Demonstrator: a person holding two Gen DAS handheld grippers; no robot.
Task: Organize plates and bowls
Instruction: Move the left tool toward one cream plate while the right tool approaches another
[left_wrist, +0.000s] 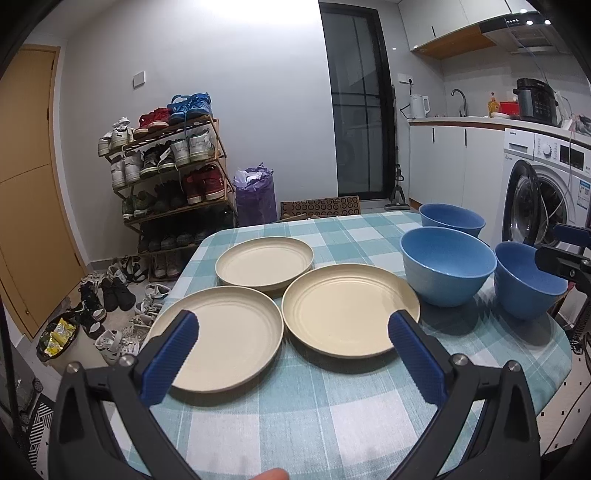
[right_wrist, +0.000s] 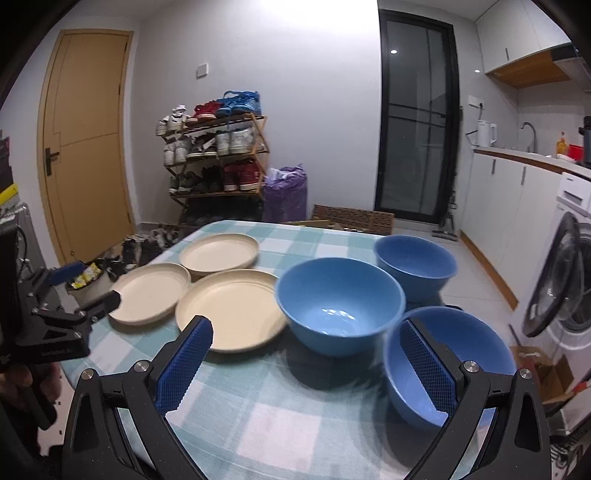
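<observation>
Our left gripper jaws wide, holding nothing, above near edge of checked tablecloth. Near-left plate and near-right plate just beyond fingertips. Our right gripper jaws wide, empty; nearest bowl behind right finger. Middle bowl, far bowl, far plate farther along tablecloth. Washing machine labels unreadable.

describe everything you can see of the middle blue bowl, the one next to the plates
The round, deep, matte blue bowl, plastic-looking, stands upright and empty on the teal-and-white checked tablecloth, light glinting off its inner bottom. It has a plain rim and walls that taper to a narrower base. It sits just right of the nearest cream round plate, very close to its rim; whether they touch is unclear. Two more blue bowls flank it. Neither gripper touches it.
</observation>
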